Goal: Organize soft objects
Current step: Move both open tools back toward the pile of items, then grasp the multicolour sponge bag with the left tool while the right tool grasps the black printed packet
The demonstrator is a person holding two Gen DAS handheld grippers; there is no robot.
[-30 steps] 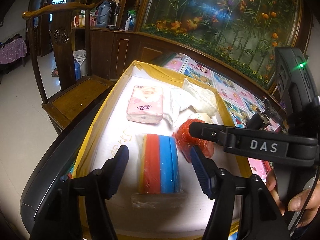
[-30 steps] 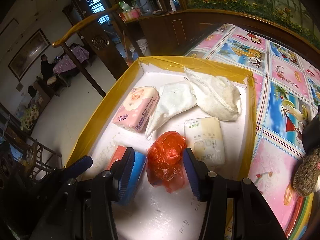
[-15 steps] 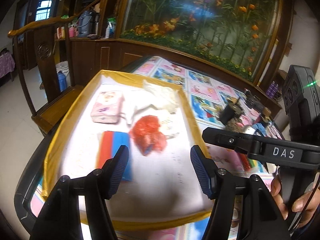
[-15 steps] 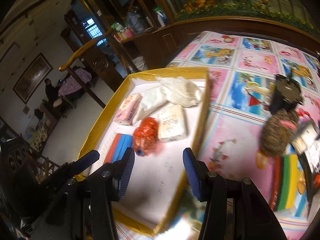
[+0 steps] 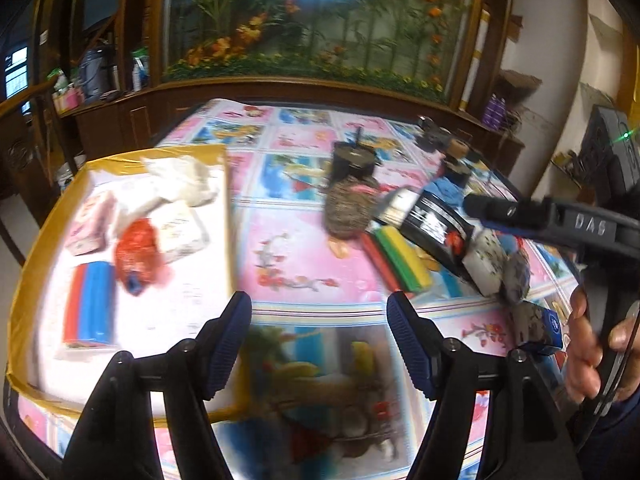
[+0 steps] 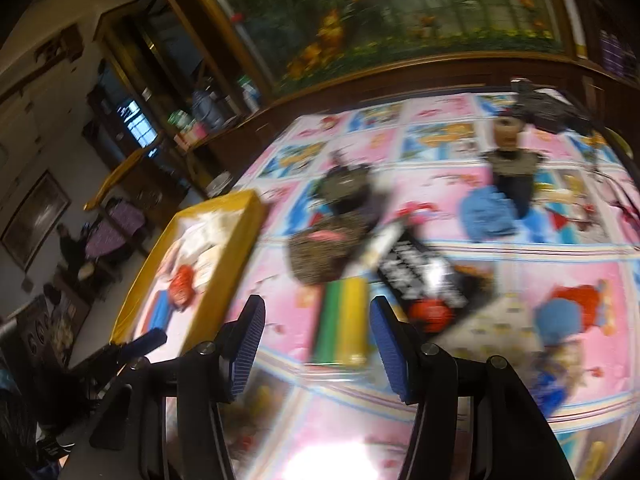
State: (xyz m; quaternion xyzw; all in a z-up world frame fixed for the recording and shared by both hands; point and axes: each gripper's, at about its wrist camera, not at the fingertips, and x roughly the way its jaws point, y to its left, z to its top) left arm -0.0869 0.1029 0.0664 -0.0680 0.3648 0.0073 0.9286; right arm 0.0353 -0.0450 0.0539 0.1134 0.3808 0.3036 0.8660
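Sponge pack (image 6: pixel 344 316) lies blurred on the tablecloth (image 6: pixel 520 280) beyond our right gripper (image 6: pixel 316 350) | left gripper (image 5: pixel 320 344) over bare cloth | both jaws just widened, holding nothing | tray (image 5: pixel 228 216) contents smeared

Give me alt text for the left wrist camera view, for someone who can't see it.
The open, empty left gripper, its jaws having just widened, hovers over a cartoon-print tablecloth. To its left a yellow-rimmed tray holds a red bag, a red-and-blue sponge pack, tissue packs and white cloths. To its right lie a striped sponge pack and blurred clutter.
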